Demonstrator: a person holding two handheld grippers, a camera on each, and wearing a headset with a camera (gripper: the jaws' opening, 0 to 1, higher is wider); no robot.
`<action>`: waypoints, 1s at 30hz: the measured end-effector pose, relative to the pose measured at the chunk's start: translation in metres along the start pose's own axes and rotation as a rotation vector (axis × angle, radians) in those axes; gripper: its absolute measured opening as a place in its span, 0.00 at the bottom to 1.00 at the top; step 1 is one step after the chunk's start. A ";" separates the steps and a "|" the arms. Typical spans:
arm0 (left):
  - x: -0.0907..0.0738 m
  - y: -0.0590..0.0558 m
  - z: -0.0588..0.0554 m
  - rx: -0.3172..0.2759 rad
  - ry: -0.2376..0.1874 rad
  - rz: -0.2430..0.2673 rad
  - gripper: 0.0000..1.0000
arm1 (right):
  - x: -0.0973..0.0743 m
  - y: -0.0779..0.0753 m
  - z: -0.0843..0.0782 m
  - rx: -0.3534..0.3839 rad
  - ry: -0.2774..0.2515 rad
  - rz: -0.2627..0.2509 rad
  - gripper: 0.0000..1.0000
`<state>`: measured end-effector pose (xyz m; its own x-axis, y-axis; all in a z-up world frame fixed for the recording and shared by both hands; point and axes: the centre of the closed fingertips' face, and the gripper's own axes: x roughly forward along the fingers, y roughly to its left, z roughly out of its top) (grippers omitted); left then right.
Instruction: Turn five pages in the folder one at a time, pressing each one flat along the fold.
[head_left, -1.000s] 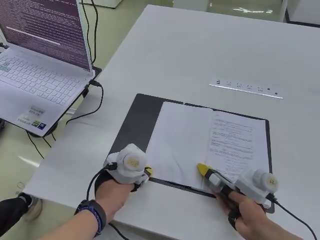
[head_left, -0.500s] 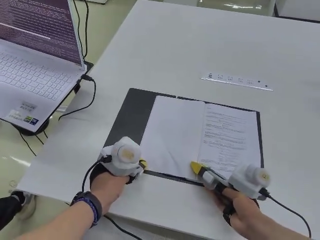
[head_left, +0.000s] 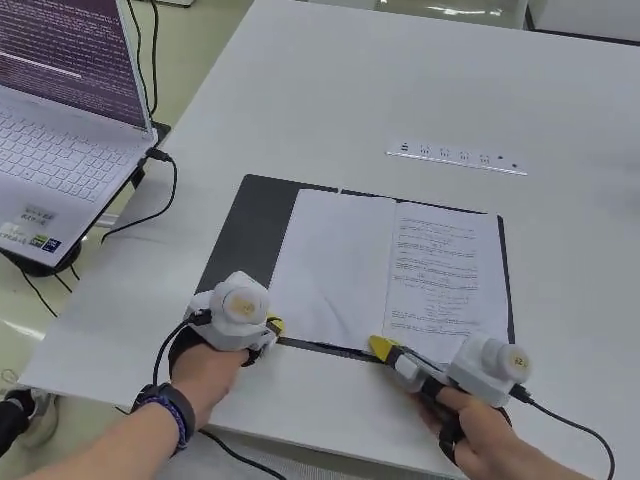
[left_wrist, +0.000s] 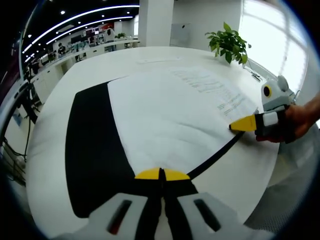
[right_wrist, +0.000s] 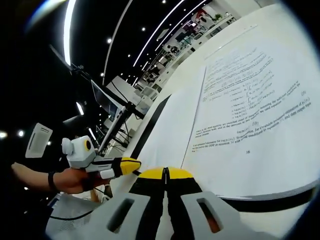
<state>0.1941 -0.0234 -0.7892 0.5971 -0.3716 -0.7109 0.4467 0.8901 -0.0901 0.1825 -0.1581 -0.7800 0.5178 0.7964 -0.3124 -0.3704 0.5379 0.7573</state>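
Note:
A black folder (head_left: 245, 235) lies open on the white table, with a blank page (head_left: 330, 260) on the left and a printed page (head_left: 445, 270) on the right. My left gripper (head_left: 272, 326) is shut with nothing in it, its yellow tips at the blank page's near left corner. In its own view the left gripper's tips (left_wrist: 161, 174) rest over the black cover (left_wrist: 90, 150). My right gripper (head_left: 380, 346) is shut and holds nothing, at the folder's near edge by the bottom of the fold. The right gripper view has the right gripper's tips (right_wrist: 165, 173) just below the printed page (right_wrist: 240, 115).
An open laptop (head_left: 60, 120) sits at the far left with a black cable (head_left: 150, 200) running toward the folder. A white power strip (head_left: 455, 160) lies beyond the folder. The table's near edge (head_left: 300, 430) runs just under both hands.
The head camera has shifted. My right gripper has drawn back from over the page's lower part to the folder's near edge. The left gripper keeps its place at the page corner.

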 end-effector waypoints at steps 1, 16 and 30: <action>0.000 0.000 0.000 0.000 0.000 -0.001 0.00 | -0.001 -0.001 -0.001 0.006 -0.001 0.000 0.00; 0.001 0.001 0.000 -0.042 0.002 -0.015 0.00 | -0.003 -0.001 -0.001 0.052 -0.023 -0.031 0.00; 0.002 -0.001 0.000 -0.209 0.016 -0.049 0.03 | -0.009 0.005 -0.001 0.161 -0.066 -0.038 0.02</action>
<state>0.1953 -0.0251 -0.7906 0.5667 -0.4135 -0.7127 0.3265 0.9068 -0.2665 0.1752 -0.1621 -0.7736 0.5807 0.7537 -0.3078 -0.2241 0.5115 0.8296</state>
